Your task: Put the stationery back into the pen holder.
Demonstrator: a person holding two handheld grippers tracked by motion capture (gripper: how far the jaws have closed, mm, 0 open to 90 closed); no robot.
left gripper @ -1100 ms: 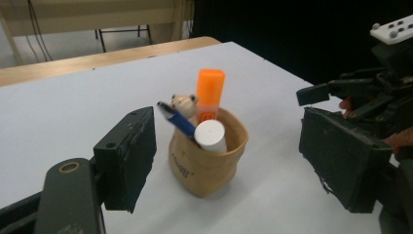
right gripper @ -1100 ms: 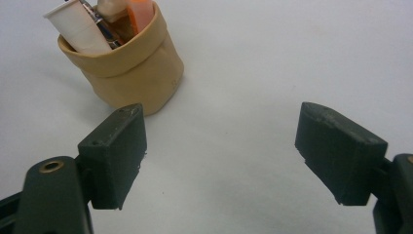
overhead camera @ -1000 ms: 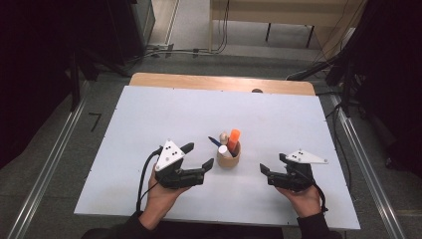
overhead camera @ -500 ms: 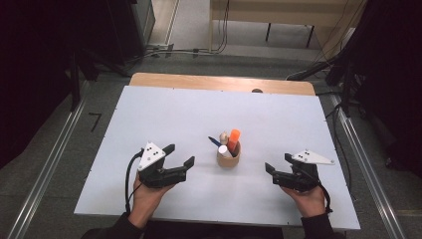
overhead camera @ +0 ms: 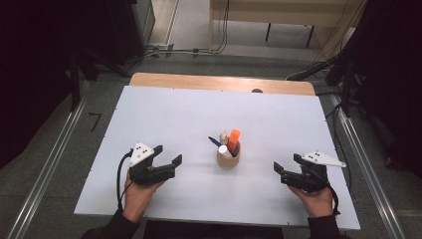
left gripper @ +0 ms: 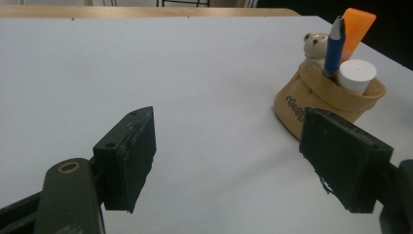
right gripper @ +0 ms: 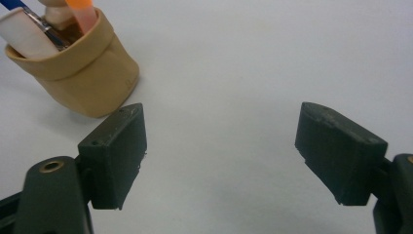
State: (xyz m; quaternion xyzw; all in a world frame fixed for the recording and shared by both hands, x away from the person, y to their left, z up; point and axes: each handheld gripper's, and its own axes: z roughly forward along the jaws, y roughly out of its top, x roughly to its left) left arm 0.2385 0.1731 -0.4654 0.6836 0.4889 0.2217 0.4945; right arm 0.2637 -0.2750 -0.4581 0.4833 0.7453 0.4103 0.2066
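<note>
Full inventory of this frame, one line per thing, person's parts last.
Tan fabric pouch holder: 1, tan, table centre, upright.
Orange marker: 1, orange, in holder.
Blue pen: 1, blue, in holder.
White cylinder stick: 1, white, in holder.
Small beige bear figure: 1, beige, at holder's back.
White table top: 1, white, wooden far edge.
Left tongs: 1, black, open, left of holder.
Right tongs: 1, black, open, right of holder.
Hands: 2, near edge.

Table top [overhead camera: 174, 114] is smooth matt white, with a bare wood strip [overhead camera: 199, 82] along the far edge. On it, the tan holder [left gripper: 311, 95] looks like soft matt leather-ish fabric. Gripper pads [right gripper: 122, 151] are dull, scuffed black rubber.
</note>
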